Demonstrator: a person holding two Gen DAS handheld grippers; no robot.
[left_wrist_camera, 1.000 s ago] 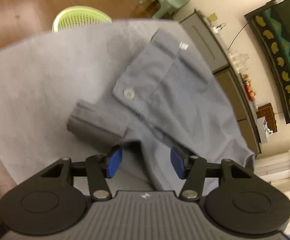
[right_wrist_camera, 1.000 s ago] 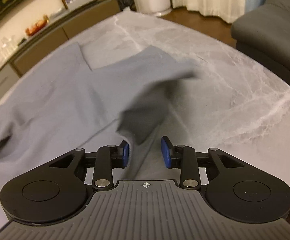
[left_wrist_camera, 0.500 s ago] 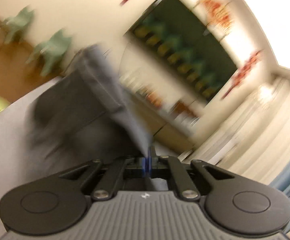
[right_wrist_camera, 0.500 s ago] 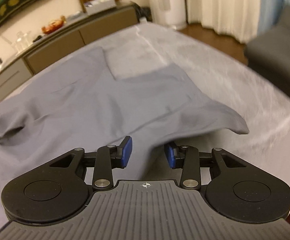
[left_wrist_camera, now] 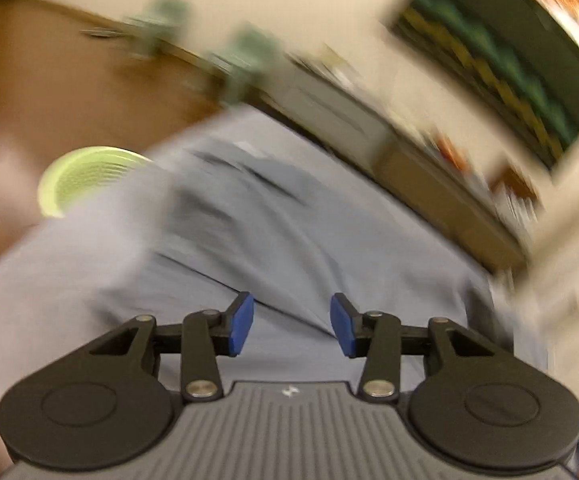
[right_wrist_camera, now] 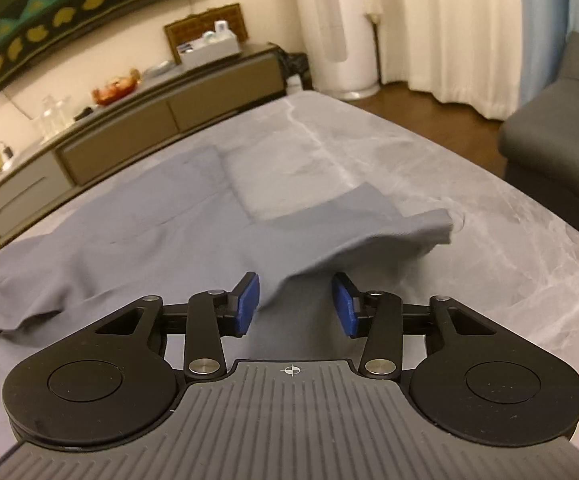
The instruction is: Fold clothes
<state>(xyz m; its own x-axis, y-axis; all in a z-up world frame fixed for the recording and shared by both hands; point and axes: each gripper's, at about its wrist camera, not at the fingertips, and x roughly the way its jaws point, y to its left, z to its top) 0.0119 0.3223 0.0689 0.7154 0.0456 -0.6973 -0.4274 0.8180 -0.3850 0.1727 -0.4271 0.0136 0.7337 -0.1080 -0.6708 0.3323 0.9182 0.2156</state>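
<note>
The grey shirt [right_wrist_camera: 137,232] lies spread out on the marble table [right_wrist_camera: 469,208], and it takes up most of the left and middle of the table top. It is not a neat, small bundle yet. One part of the shirt [left_wrist_camera: 289,240] looks bunched and creased in the left camera view, but that picture is very blurry, so it is hard to tell how that side lies. On the right side, a flap of cloth [right_wrist_camera: 389,224] sticks out toward the right, and its near edge humps up a little instead of lying flat. So the folding looks like it has only started, and most of it is still to do: the sides need to be laid over flat, and then the shirt has to be folded smaller. The left gripper [left_wrist_camera: 291,324] has just been opening, its blue pads are spread apart, and no cloth is pinched between them; the shirt is just below and past it. The right gripper [right_wrist_camera: 295,304] has also just been opening, its pads are apart too, and the raised cloth sits just past the gap but is not squeezed. A green basket [left_wrist_camera: 89,180] stands on the floor at the far left, beside the table.
</note>
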